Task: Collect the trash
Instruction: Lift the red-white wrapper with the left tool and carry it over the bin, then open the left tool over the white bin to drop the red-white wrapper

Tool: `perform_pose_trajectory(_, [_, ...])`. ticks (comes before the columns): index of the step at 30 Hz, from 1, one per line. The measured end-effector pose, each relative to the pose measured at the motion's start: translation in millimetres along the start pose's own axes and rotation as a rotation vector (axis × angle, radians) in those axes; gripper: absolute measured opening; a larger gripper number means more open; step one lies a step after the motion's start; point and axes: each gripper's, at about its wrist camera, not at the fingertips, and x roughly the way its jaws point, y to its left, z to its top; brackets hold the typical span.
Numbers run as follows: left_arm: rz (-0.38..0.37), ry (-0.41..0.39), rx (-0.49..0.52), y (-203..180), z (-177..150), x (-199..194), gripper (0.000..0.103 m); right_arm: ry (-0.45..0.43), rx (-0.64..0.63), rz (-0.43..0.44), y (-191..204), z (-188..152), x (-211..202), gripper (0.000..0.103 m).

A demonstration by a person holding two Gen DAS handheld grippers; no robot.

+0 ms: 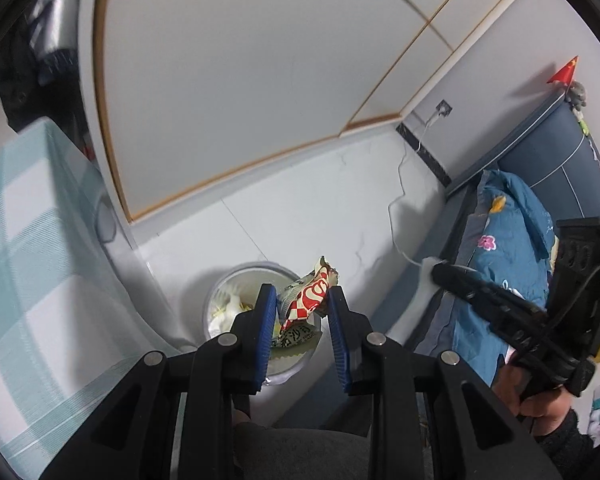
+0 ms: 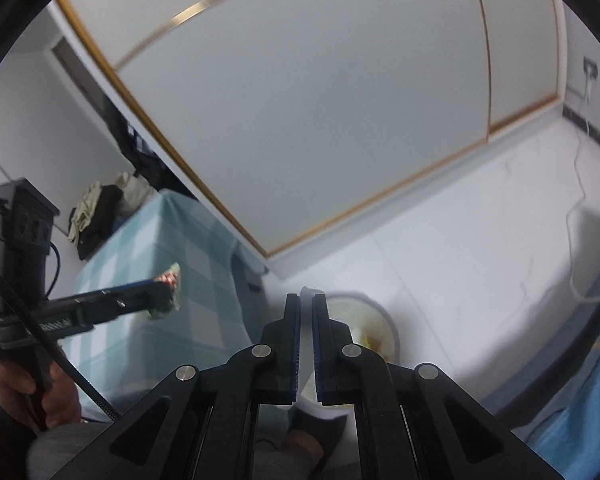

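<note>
Currently your left gripper has its jaws narrowed onto a crumpled red-and-white snack wrapper, held above the white trash bin on the floor, roughly over the bin's near rim.

- Grip sits low on the wrapper; its top flares free past the fingertips. Release while it hangs off-centre and it could catch the rim or flutter to the floor beside the bin.
- Bin already looks well filled with pale scraps; a light wrapper may perch on top and slide out.
- Your right gripper has its jaws nearly together on a thin white scrap, likely tissue, just above the bin. Such a thin pinch could slip.
- Both grippers converge on one bin; mind a knock between them.
</note>
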Motion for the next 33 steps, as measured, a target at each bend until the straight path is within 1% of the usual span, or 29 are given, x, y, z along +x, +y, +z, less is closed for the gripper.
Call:
perform_pose_trajectory(4, [-0.011, 0.051, -0.014, 6.0, 2.3, 22.2, 0.021, 0.079, 0.028, -0.003, -13.7, -9.8, 37.4, 0.005])
perform_pose_trajectory(5, [-0.014, 0.066, -0.018, 8.0, 3.0, 29.0, 0.021, 0.09, 0.033, -0.002, -19.6, -15.2, 37.6, 0.006])
perform_pose_trajectory(10, [-0.028, 0.123, -0.051, 17.4, 7.2, 56.1, 0.021, 0.151, 0.067, 0.001, -27.7, -17.7, 72.9, 0.01])
perform_pose_trajectory(12, [-0.035, 0.142, -0.063, 21.2, 8.2, 62.9, 0.021, 0.17, 0.074, 0.005, -32.1, -18.3, 80.2, 0.012])
perform_pose_trajectory(16, [-0.041, 0.181, -0.058, 21.5, 7.7, 77.8, 0.021, 0.216, 0.063, 0.019, -35.1, -23.4, 88.4, 0.012])
perform_pose_trajectory(17, [-0.043, 0.189, -0.058, 21.3, 7.9, 80.6, 0.021, 0.223, 0.049, 0.015, -35.0, -26.0, 87.1, 0.015])
perform_pose_trajectory(19, [-0.055, 0.194, -0.063, 21.6, 9.2, 85.3, 0.021, 0.238, 0.04, 0.018, -37.3, -29.4, 84.8, 0.027])
perform_pose_trajectory(20, [-0.063, 0.195, -0.066, 23.0, 9.4, 86.4, 0.021, 0.245, 0.047, 0.028, -39.2, -31.4, 83.8, 0.037])
perform_pose_trajectory(21, [-0.067, 0.203, -0.069, 24.1, 9.6, 90.8, 0.021, 0.249, 0.056, 0.041, -41.4, -33.6, 81.9, 0.041])
perform_pose_trajectory(23, [-0.069, 0.225, -0.075, 23.4, 8.3, 97.0, 0.021, 0.246, 0.059, 0.038, -45.2, -37.4, 79.2, 0.041])
perform_pose_trajectory(25, [-0.071, 0.244, -0.078, 23.7, 6.7, 102.9, 0.021, 0.24, 0.063, 0.026, -48.6, -39.2, 74.2, 0.046])
perform_pose_trajectory(26, [-0.07, 0.259, -0.077, 22.4, 5.4, 106.1, 0.021, 0.234, 0.071, 0.023, -50.7, -39.5, 71.2, 0.05])
perform_pose_trajectory(29, [-0.066, 0.288, -0.075, 22.1, 3.8, 114.7, 0.021, 0.217, 0.091, 0.015, -54.3, -38.9, 62.6, 0.055])
perform_pose_trajectory(30, [-0.06, 0.296, -0.075, 21.6, 3.0, 117.1, 0.021, 0.213, 0.098, 0.009, -55.5, -38.6, 61.4, 0.059])
perform_pose_trajectory(33, [-0.042, 0.32, -0.082, 21.3, 1.8, 122.6, 0.021, 0.2, 0.12, -0.011, -59.6, -38.2, 59.7, 0.061])
